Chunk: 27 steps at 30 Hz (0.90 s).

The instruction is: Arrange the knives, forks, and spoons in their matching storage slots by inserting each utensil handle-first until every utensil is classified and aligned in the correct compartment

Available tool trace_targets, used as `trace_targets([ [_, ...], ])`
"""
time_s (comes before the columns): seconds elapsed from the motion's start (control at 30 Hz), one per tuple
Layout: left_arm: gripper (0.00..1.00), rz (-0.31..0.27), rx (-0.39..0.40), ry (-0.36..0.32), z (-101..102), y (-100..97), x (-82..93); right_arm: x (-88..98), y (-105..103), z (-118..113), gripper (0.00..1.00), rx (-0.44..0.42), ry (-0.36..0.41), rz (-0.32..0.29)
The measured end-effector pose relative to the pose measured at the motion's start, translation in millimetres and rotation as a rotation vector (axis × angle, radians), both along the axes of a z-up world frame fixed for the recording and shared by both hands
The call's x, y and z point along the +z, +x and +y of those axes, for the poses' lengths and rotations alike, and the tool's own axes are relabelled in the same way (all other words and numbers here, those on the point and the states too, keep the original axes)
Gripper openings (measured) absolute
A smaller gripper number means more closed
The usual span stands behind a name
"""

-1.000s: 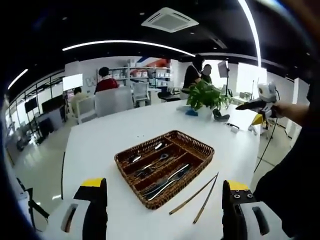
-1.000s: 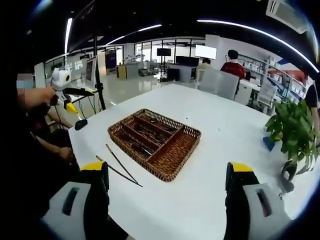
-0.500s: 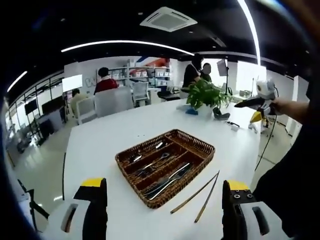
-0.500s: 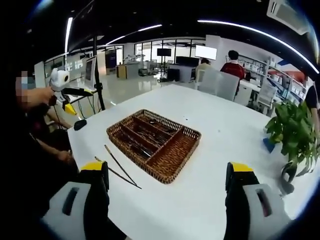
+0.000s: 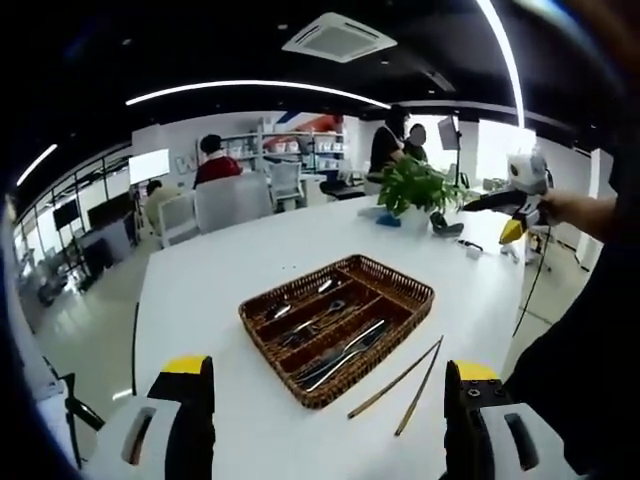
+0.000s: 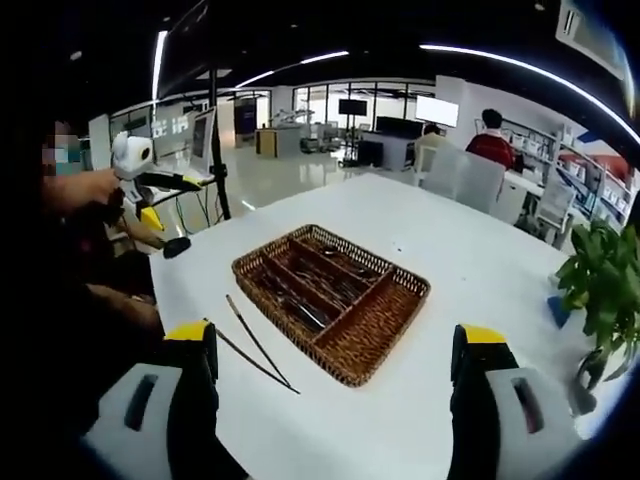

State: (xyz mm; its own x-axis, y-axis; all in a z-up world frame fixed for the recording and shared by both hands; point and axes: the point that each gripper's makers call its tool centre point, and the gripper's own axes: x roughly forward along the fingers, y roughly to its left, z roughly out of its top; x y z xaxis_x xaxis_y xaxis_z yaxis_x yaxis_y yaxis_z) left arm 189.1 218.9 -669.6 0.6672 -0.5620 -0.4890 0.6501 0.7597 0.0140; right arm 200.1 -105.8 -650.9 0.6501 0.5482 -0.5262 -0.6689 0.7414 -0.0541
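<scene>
White table (image 5: 215, 290) carries everything I see. Wicker tray (image 5: 405, 290) sits mid-table, divided into long compartments with metal cutlery (image 5: 340, 352) lying inside. In my left gripper view, two chopsticks (image 5: 400, 380) lie on the bare top at about 4 o'clock from the tray, just beside its rim, not touching. Potted plant (image 5: 412, 190) stands near the far edge at 1 o'clock, with a blue item (image 5: 385, 221) at its base and small dark objects (image 5: 445, 228) beside it, too small to identify.

Bright ceiling strip lights (image 5: 250, 88); sharp centre, fisheye-warped edges.
</scene>
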Motion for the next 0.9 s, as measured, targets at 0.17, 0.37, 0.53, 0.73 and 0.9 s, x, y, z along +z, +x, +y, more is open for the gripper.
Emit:
trace_targets([
  [0.17, 1.00, 0.005, -0.001, 0.018, 3.6, -3.6, 0.1, -0.9, 6.2, 19.3, 0.99, 0.048, 0.002, 0.005],
  [0.37, 1.00, -0.006, -0.008, 0.025, 3.5, -9.8, 7.1, -4.1, 7.0, 49.8, 0.98, 0.136, 0.010, 0.004],
  [0.53, 1.00, -0.008, -0.013, 0.022, 3.9, -14.8, 9.6, -2.7, 6.7, 78.8, 0.98, 0.212, 0.047, -0.003],
  [0.73, 1.00, -0.009, -0.005, 0.010, 6.8, -18.7, 7.9, -8.2, 13.1, 104.5, 0.96, 0.269, 0.001, -0.006],
  [0.9, 1.00, -0.006, 0.010, 0.001, 14.1, -16.5, 2.9, -12.4, 16.2, 127.1, 0.95, 0.332, -0.019, -0.004],
])
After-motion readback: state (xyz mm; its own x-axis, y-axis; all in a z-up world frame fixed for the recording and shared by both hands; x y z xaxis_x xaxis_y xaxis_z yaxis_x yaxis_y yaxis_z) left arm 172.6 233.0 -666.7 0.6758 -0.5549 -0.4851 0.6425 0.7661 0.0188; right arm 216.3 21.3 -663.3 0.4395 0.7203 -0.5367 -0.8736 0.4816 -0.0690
